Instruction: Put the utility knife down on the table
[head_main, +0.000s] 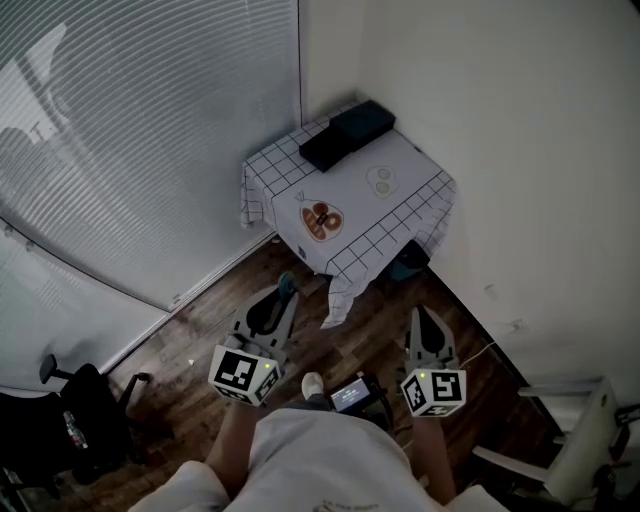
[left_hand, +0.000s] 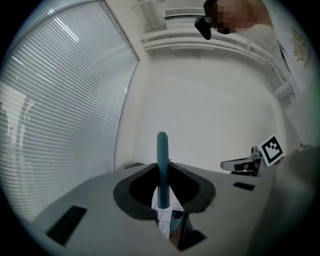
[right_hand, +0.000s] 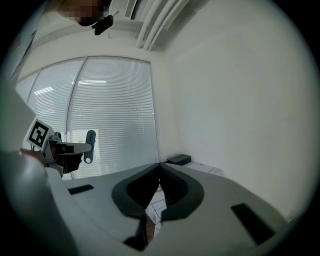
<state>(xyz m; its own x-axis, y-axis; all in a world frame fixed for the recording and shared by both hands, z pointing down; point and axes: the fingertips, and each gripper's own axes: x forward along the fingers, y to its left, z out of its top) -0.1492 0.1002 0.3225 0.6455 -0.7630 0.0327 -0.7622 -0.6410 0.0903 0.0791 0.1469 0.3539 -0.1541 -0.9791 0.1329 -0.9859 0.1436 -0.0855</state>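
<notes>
Left tongs (left_hand: 163, 172): clamped on the utility knife (left_hand: 162, 147) (teal, upright).
Right tongs (right_hand: 159, 169): closed, empty.
Worktop (head_main: 405, 195): well ahead; dark box (head_main: 348, 135) at far corner.

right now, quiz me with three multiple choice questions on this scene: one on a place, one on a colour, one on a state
1. Where does the table stand?
A) in the room's corner, beside the blinds
B) in the middle of the room
C) behind the person

2. What colour is the utility knife?
A) red
B) yellow
C) teal

3. What state is the right claw in?
A) wide open
B) shut and empty
C) shut on the knife

Answers:
1 A: the head view shows it tucked into the corner next to the blinds.
2 C: it shows teal where the left claw clamps it.
3 B: its jaws meet with nothing between them.
</notes>
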